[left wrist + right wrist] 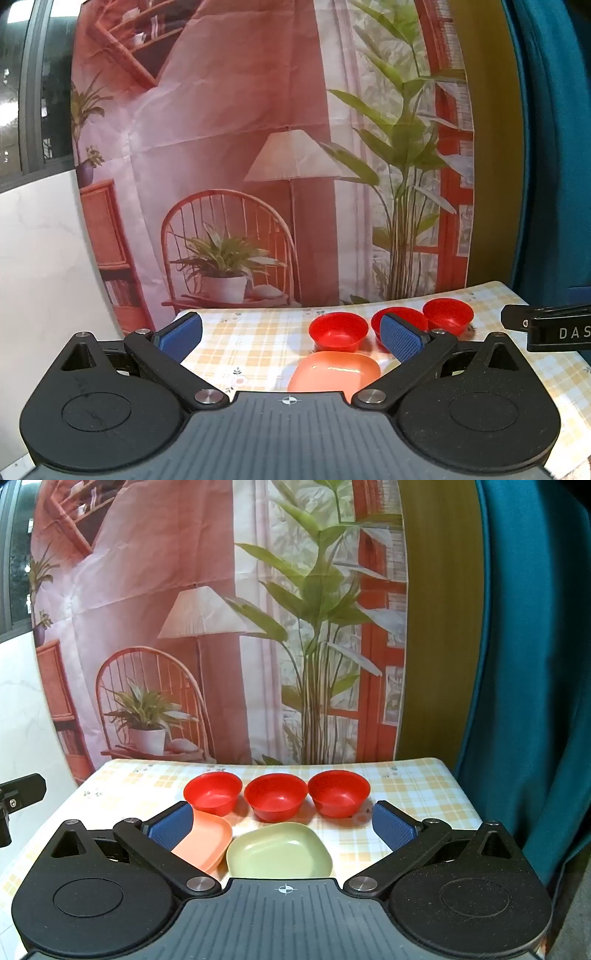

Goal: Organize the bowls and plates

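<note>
Three red bowls stand in a row on the checked tablecloth: left bowl (213, 793), middle bowl (276, 796), right bowl (338, 792). In front of them lie an orange plate (207, 843) and a pale green plate (279, 851), side by side. My right gripper (282, 825) is open and empty, above the two plates. My left gripper (291, 334) is open and empty; between its fingers I see the orange plate (334, 371) and the left bowl (338, 330). Its right pad (400, 336) partly hides the middle bowl (406, 317); the right bowl (447, 315) shows beyond.
The table (417, 794) has a yellow checked cloth and ends at a printed backdrop (221, 627). A teal curtain (535, 664) hangs on the right. The right gripper's body (550, 326) shows at the right edge of the left wrist view.
</note>
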The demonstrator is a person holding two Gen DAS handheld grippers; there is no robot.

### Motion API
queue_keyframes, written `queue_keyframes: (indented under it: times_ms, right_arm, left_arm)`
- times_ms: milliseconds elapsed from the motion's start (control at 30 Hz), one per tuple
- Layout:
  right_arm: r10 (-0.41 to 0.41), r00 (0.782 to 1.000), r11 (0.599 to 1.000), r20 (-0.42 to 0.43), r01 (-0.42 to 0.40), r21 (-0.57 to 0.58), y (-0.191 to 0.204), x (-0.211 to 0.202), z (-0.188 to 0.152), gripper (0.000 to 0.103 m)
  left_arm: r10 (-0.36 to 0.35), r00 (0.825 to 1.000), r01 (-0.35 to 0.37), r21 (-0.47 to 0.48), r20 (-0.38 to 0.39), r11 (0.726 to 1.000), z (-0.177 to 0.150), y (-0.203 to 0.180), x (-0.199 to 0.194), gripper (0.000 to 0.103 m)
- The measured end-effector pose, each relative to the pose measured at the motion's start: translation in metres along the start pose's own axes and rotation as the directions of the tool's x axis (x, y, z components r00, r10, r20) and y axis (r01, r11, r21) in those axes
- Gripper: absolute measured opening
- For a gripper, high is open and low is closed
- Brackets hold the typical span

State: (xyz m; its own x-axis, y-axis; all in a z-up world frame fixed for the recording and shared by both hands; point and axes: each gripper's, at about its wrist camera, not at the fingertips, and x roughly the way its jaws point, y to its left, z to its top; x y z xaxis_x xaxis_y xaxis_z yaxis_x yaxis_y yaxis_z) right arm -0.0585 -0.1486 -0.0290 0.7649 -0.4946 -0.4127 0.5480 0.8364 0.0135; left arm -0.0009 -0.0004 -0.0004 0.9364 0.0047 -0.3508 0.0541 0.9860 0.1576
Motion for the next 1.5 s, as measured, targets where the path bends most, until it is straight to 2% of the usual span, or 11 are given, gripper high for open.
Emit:
queue_keyframes:
  times_ms: [433,533,1500]
  right_arm:
    - [0.002,1.0,1.0,0.001,-0.002,0.004,-0.001,-0.001,-0.001,0.103]
    - [0.002,1.0,1.0,0.001,-0.002,0.005,0.0,-0.001,0.0,0.103]
    - [0.0,1.0,1.0,0.0,0.0,0.006,-0.003,0.0,-0.002,0.103]
  left_arm:
    - [-0.005,1.0,0.004,-0.009,-0.011,1.0,0.0,0.001,0.0,0.103]
    - [-0.007,1.0,0.007,-0.013,-0.013,1.0,0.011,0.012,-0.005,0.103]
    - [0.009,1.0,-0.009,0.0,-0.006,1.0,0.004,0.005,-0.002,0.103]
